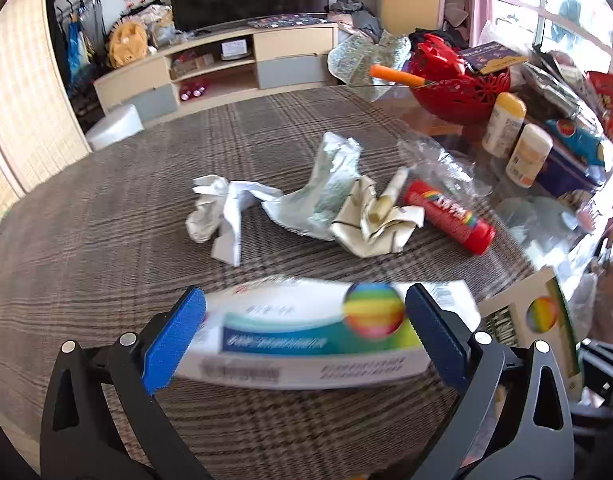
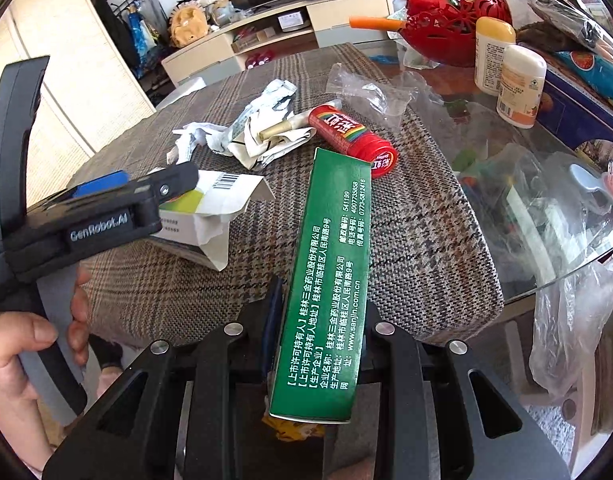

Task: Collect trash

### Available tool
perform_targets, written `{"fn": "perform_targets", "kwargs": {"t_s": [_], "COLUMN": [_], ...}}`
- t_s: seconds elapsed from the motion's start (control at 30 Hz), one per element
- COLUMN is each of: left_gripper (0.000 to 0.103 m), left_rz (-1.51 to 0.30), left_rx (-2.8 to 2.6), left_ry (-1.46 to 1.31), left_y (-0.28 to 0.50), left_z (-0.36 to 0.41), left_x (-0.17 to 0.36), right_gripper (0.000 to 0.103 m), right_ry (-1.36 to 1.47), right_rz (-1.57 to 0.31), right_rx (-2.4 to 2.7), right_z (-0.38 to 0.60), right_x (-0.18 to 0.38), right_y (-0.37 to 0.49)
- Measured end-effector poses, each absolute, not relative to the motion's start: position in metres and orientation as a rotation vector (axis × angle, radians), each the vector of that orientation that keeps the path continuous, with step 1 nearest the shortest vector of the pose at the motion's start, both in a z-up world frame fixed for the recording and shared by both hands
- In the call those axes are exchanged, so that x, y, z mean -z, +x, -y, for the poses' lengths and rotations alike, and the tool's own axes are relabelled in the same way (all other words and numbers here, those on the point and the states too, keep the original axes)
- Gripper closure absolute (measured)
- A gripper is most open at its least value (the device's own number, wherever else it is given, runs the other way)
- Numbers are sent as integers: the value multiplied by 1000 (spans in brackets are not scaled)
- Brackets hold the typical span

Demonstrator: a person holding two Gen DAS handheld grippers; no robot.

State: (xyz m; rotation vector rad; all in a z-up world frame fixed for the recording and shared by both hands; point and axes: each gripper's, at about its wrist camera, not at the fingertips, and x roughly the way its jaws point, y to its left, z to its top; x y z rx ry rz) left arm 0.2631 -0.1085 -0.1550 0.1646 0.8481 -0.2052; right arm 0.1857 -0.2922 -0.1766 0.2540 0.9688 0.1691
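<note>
Now my left gripper (image 1: 304,332) clamps the white box (image 1: 306,336) above the plaid cloth (image 1: 106,220), and my right gripper (image 2: 320,320) pinches the green box (image 2: 330,280). Both look light, crushable cardboard; I hold across the flat sides.

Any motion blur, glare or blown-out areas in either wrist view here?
Left wrist view: the white carton in the left gripper is motion-smeared, its print unreadable; the window is blown out. Right wrist view: the green box in the right gripper is sharp, text legible; the glass tabletop shows reflections.
</note>
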Motion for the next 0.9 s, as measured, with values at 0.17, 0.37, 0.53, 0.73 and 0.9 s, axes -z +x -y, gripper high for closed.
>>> {"fn": "perform_targets", "kwargs": {"t_s": [0.17,0.37,0.53,0.73,0.9], "left_gripper": [8,8,8,8,8], "left_rz": [-875,-893,-896,-922,-923], "left_rx": [171,157,152,172,160], "left_ry": [96,15,-23,-31,-41], "left_y": [255,245,237,228,223], "left_z": [85,74,68,73,77], "left_x": [152,151,148,153,151], "right_gripper": [75,75,74,74,74], "right_ry": [254,252,247,240,225], "right_rz": [-965,-956,-950,-935,-939], "right_rx": [-174,-181,-191,-197,-188], "right_z": [290,287,288,288,292], "right_x": [176,173,172,169,173], "right_y": [185,183,184,185,185]}}
